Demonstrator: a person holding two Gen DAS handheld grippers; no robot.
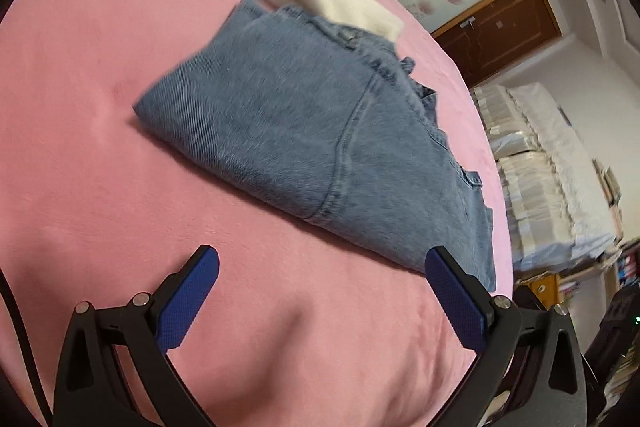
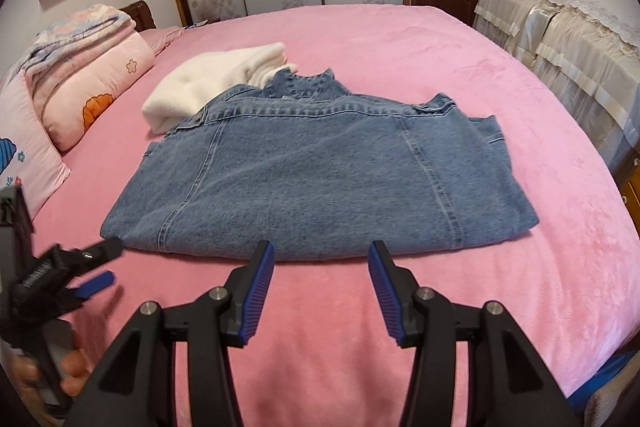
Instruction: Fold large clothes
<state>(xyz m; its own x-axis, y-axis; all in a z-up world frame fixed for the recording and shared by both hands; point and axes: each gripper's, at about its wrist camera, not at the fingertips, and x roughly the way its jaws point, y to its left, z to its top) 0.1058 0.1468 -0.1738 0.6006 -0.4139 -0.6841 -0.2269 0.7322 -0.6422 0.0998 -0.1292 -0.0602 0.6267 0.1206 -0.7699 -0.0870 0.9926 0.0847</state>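
You see a big pink bed [image 2: 400, 67]. On it lie a folded denim jacket [image 2: 320, 179], a white sweater [image 2: 208, 83] and folded quilts [image 2: 92, 75].

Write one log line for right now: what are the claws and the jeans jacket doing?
left claw: open, empty | right claw: open, empty | denim jacket: folded on pink bed, untouched | white garment: folded, behind jacket

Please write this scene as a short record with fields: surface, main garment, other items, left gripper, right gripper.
surface: pink bed cover
main garment: denim jacket, folded, lying flat
other items: white fleece garment partly under the jacket's far edge; pink quilt beside it
left gripper: open, empty, near the jacket's corner
right gripper: open, empty, at the jacket's near edge
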